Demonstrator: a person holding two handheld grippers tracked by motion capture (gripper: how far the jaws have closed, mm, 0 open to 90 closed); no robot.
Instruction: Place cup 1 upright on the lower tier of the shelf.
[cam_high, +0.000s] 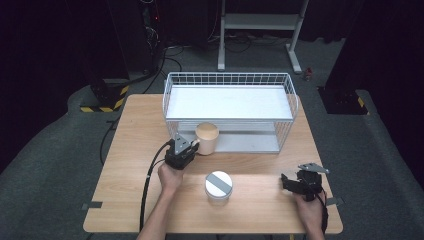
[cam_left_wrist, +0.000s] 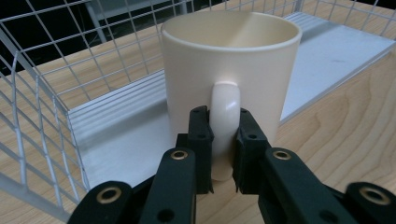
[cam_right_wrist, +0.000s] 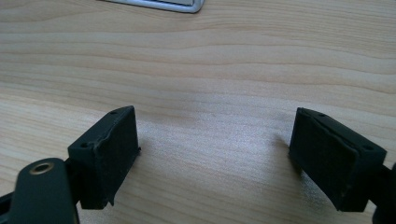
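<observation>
A cream mug (cam_high: 207, 136) (cam_left_wrist: 231, 70) stands upright at the front edge of the white wire rack's (cam_high: 230, 80) lower shelf. My left gripper (cam_high: 192, 145) (cam_left_wrist: 223, 140) is shut on the mug's handle, one jaw on each side of it. A white cup with a grey lid (cam_high: 218, 185) sits on the wooden table (cam_high: 125, 150) nearer the front, between the two hands. My right gripper (cam_high: 285, 182) (cam_right_wrist: 215, 154) rests low over bare wood at the front right, jaws wide apart with nothing between them.
The wire rack has a white upper shelf (cam_high: 227, 101) and a grey lower shelf (cam_high: 250, 142) (cam_left_wrist: 121, 126). Its mesh side (cam_left_wrist: 37, 112) stands close on the left of the mug. A metal stand (cam_high: 260, 30) rises on the floor beyond the table.
</observation>
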